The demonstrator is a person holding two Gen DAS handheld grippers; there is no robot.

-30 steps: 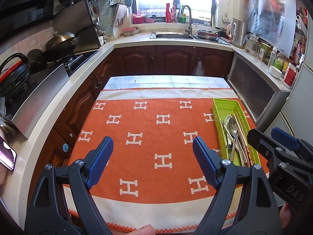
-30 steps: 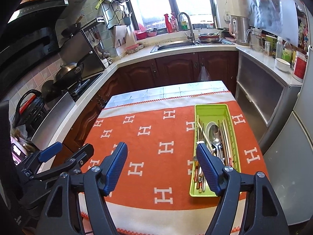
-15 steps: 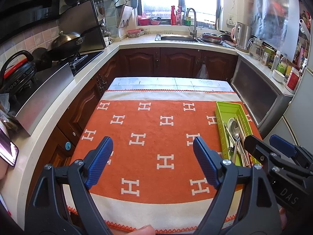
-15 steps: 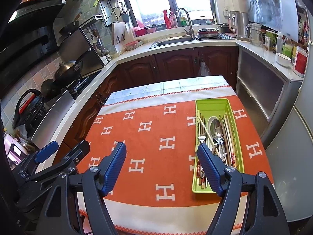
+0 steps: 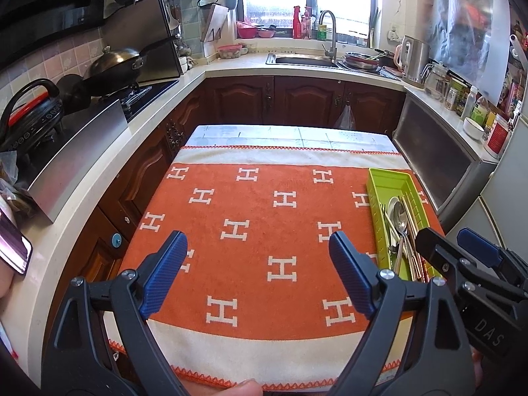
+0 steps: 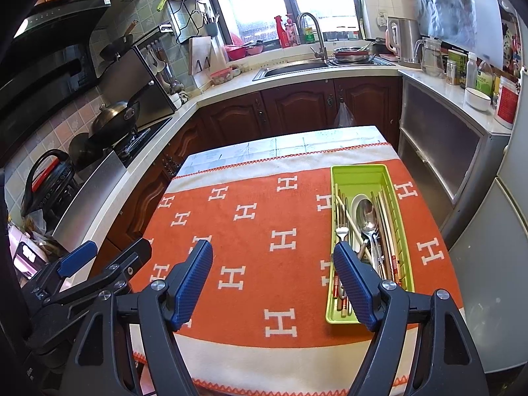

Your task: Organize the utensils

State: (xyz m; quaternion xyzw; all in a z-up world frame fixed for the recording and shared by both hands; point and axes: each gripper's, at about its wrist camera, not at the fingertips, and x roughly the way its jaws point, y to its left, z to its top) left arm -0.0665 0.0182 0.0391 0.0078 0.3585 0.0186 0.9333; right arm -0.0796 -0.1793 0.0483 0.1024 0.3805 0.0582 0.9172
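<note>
Right wrist view: spoons (image 6: 367,215) and chopsticks (image 6: 389,227) lie in the green tray (image 6: 361,174); both grippers' fingers (image 6: 354,283) are spread, holding nothing.

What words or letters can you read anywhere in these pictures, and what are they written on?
"DAS": white letters on the black body of the right gripper, seen from the left wrist.
"H": a white letter repeated all over the orange towel.
Labels on the bottles and jars along the right counter: too small and blurred to read.

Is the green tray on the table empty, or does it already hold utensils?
Not empty. The green tray holds a spoon, a fork and chopsticks, all lying lengthwise.
</note>
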